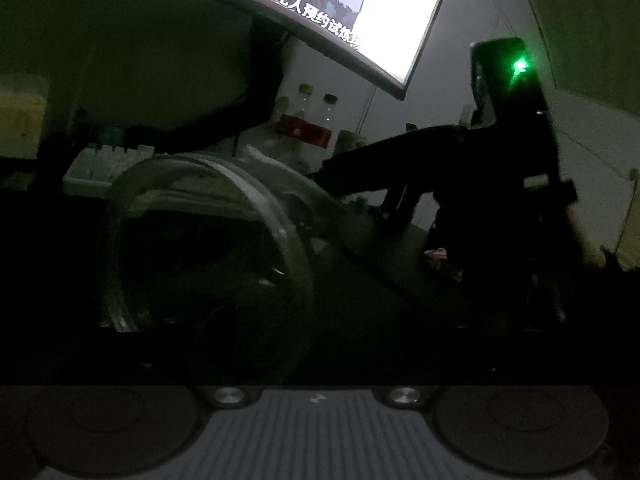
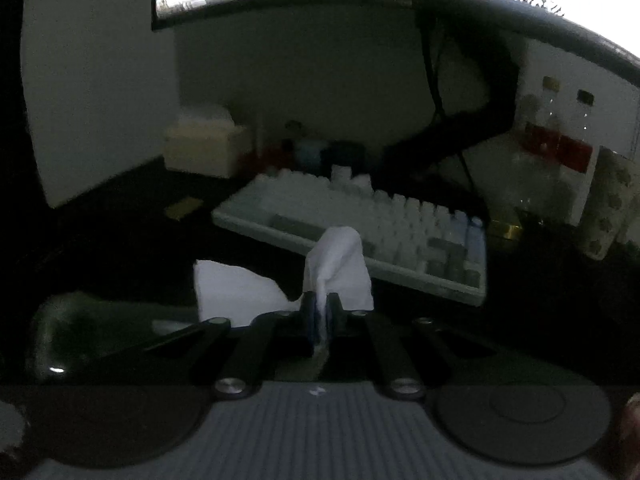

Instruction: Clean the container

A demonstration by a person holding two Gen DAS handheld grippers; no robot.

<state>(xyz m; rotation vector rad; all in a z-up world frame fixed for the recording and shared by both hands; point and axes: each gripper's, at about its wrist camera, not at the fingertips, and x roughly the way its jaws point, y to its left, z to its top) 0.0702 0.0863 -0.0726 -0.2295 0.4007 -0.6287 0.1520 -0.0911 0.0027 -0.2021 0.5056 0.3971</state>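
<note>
Tissue's clamped and ready, container's been let go on the counter

The right gripper (image 2: 320, 312) has its jaws pinched tight on a crumpled white tissue (image 2: 338, 268), soft and floppy, with a loose flap hanging off to one side. The left gripper's jaws are spread wide, too wide for its own camera to catch the tips, and nothing's in them. The clear round container (image 1: 208, 240) sits right in front of that gripper on the dark counter (image 1: 380, 280), looking tipped, thin glossy wall and smooth rim. Honestly, with nobody holding it, I'd bet a wipe just shoves that slick light thing toward the keyboard (image 2: 360, 232). It's really dim too, and the tissue could tear or slip out.
</note>
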